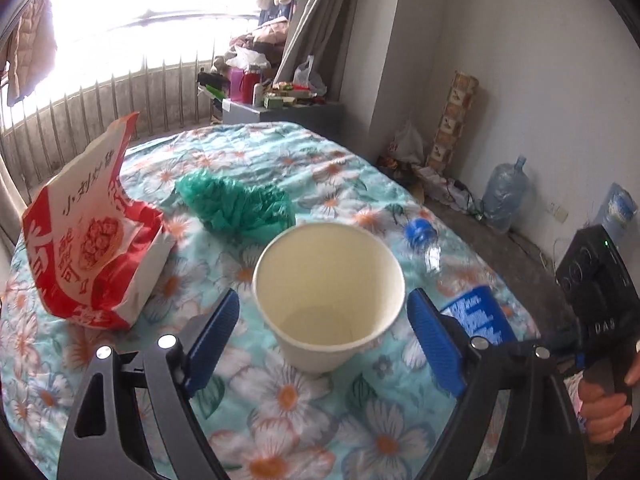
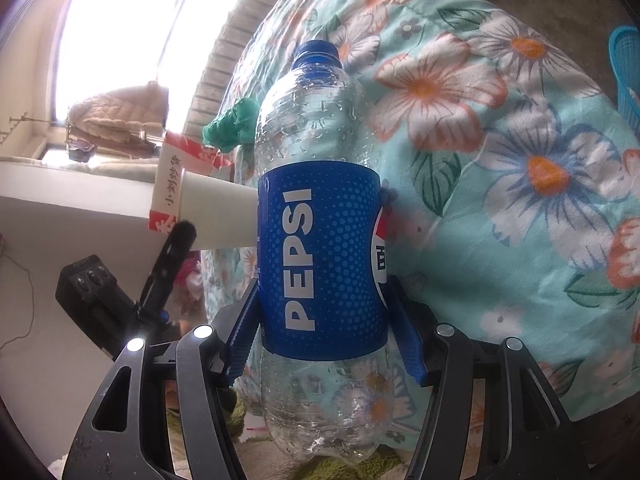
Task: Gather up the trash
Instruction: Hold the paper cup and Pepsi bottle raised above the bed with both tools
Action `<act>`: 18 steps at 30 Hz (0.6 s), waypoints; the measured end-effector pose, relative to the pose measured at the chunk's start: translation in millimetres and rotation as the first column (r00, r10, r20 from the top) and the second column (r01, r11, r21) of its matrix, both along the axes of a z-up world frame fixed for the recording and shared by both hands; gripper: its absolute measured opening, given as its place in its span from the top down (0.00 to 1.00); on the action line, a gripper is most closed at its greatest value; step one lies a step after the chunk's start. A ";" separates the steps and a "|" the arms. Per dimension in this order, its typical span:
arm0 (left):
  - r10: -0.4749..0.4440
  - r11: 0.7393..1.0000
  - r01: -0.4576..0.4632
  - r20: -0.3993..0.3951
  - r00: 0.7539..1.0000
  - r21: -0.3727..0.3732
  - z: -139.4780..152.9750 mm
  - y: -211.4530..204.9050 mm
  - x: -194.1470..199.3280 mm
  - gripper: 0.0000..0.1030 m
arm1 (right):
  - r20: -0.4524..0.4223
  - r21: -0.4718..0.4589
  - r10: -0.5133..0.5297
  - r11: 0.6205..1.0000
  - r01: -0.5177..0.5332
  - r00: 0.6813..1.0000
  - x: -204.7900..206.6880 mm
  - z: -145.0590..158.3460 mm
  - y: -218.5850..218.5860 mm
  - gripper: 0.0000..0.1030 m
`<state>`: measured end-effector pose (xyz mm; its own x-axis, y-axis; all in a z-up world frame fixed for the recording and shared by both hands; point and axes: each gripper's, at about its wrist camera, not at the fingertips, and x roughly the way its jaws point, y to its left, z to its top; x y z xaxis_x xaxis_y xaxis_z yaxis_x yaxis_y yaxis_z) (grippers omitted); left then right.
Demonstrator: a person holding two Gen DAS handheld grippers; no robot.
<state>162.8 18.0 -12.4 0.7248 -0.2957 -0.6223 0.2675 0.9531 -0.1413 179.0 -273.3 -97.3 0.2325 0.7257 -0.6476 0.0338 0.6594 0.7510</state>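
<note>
Left gripper (image 1: 324, 340): jaws spread wide, pads standing clear on either side of the cup (image 1: 329, 292); nothing pinched. Cup is white paper, upright on the tablecloth (image 1: 280, 408), empty as far as the inside shows.

Right gripper (image 2: 325, 344): blue pads pressed on the bottle (image 2: 320, 208) at the lower edge of its label, gripping it. Bottle clear plastic, blue cap, droplets on the inside wall. It hangs over the table edge.

Around the cup, left wrist view: red-and-white paper bag (image 1: 90, 240) to the left, standing open, not touching the cup. Green bag (image 1: 236, 206), crumpled, just behind the cup. The bottle lies to the right, near the right pad; nothing blocks either pad. A hand (image 1: 604, 404) grips a black handle at the right edge.

Beyond the table: window railing (image 1: 100, 100), cluttered grey box (image 1: 280, 114), water jug (image 1: 504, 196) on the floor. Right wrist view: blue basket (image 2: 626, 76) at the edge.

Writing: bottle label reads "PEPSI", white on blue. The paper bag bears Chinese characters, too small to read with confidence.
</note>
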 end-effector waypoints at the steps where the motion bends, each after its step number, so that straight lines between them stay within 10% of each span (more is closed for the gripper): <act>1: 0.007 1.000 -0.007 0.013 1.000 -0.003 -0.1 -1.2 1.4 0.19 | 0.001 -0.002 -0.001 1.000 0.001 1.000 -0.4 0.5 -0.3 0.45; 18: -0.023 1.000 0.023 0.002 1.000 0.018 10.2 -16.5 -18.6 0.36 | 0.058 -0.146 0.050 0.988 -0.041 0.997 -20.2 20.3 -6.6 0.43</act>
<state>144.2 1.5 -2.2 0.7191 -0.3011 -0.6263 0.2898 0.9491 -0.1236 158.8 -279.9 -77.0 0.2441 0.6365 -0.7316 -0.0423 0.7607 0.6477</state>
